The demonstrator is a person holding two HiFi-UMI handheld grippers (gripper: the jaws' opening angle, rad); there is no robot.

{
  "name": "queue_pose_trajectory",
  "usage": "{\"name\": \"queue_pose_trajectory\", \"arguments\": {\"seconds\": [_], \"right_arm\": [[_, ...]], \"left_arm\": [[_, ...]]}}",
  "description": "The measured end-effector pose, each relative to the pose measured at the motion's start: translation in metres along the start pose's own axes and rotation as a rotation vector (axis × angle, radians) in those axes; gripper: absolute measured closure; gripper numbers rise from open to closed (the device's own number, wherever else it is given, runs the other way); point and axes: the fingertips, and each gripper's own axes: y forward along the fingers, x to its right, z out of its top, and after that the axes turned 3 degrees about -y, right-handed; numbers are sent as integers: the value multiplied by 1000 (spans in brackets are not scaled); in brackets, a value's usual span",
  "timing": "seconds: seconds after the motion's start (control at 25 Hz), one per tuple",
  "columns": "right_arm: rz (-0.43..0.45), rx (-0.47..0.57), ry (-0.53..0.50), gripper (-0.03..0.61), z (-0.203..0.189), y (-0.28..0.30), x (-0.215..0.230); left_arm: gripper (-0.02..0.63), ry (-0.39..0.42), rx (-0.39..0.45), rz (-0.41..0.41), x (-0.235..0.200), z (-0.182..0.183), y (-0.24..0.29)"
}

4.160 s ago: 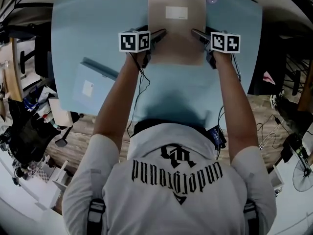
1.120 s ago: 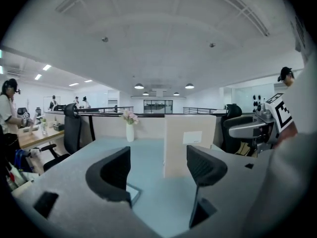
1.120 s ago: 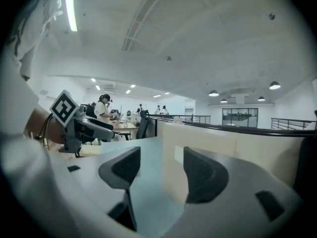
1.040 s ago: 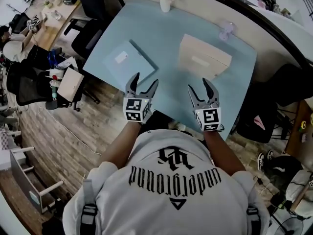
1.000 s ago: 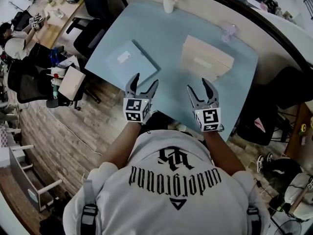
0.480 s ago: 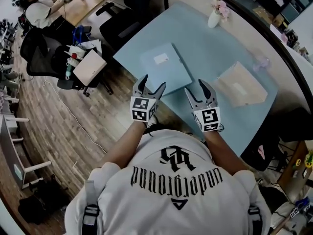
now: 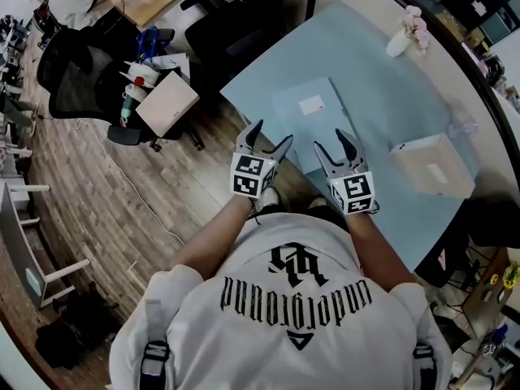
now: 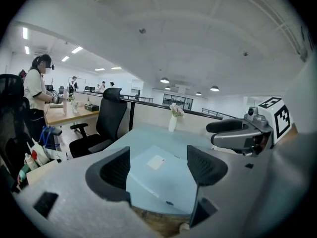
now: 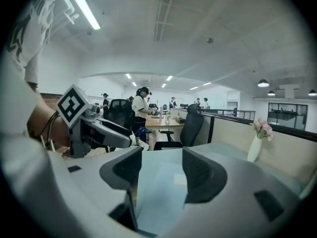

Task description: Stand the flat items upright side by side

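Looks stiff and light, that blue folder [image 7: 313,120] flat on the bench [image 7: 366,63]; best grabbed at its side edges. Left gripper [image 7: 270,134], right gripper [image 7: 331,142] fingers open, empty.

shirt [image 7: 244,331]: word "underground", upside down | white label [image 7: 311,105] on blue folder [image 7: 302,135]: too small to read

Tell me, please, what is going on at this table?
A person holds a gripper in each hand. The left gripper and the right gripper are both open and empty, at the near edge of the table, aimed at a light-blue flat folder lying there. A tan flat item farther right seems to stand upright already.
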Motion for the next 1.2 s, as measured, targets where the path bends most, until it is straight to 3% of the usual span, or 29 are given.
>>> {"name": "queue_pose_trajectory", "arguments": {"seconds": [0.2, 0.56, 0.8, 1.0, 1.12, 1.2], "right_arm": [[39, -102, 4, 319, -28, 34, 21], [157, -428, 82, 318, -138, 103, 103], [240, -649, 209, 298, -214, 140, 142], [311, -806, 354, 284, -261, 153, 151], [373, -834, 448, 304, -272, 157, 149], [397, -838, 458, 307, -272, 159, 148]], "left_arm": [[245, -75, -72, -11, -17, -27, 35], [245, -309, -310, 48, -37, -114, 124], [245, -448, -454, 109, -43, -172, 162], [247, -585, -536, 128, -44, -199, 178], [273, -597, -562, 117, -43, -205, 185], [276, -595, -571, 118, -42, -207, 186]]}}
